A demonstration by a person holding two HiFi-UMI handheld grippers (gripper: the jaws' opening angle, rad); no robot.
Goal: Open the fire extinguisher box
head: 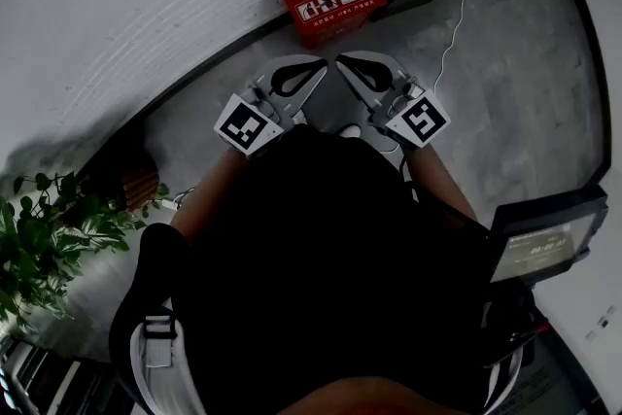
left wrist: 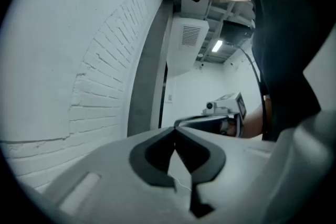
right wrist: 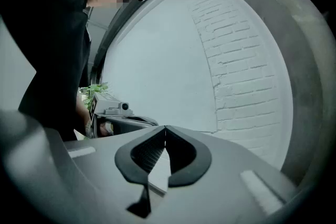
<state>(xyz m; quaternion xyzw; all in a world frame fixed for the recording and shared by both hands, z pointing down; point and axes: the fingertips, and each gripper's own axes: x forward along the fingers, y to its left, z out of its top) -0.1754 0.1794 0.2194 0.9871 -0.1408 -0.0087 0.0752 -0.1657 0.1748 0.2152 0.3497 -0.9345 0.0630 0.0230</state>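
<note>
Two grippers closed and empty, box untouched.
left gripper (head: 321,66) and right gripper (head: 341,63): jaws together on both, nothing between them, tips angled toward each other in front of the person's chest. Red fire extinguisher box (head: 330,3) sits on the grey floor (head: 505,63) against the white wall (head: 146,5), ahead of both tips and clear of them.

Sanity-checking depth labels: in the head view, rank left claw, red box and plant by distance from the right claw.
From the right claw:
1. Left claw, right beside it, tips close together.
2. Red box, ahead, beyond both claw tips.
3. Plant, far off at the view's lower left.
</note>
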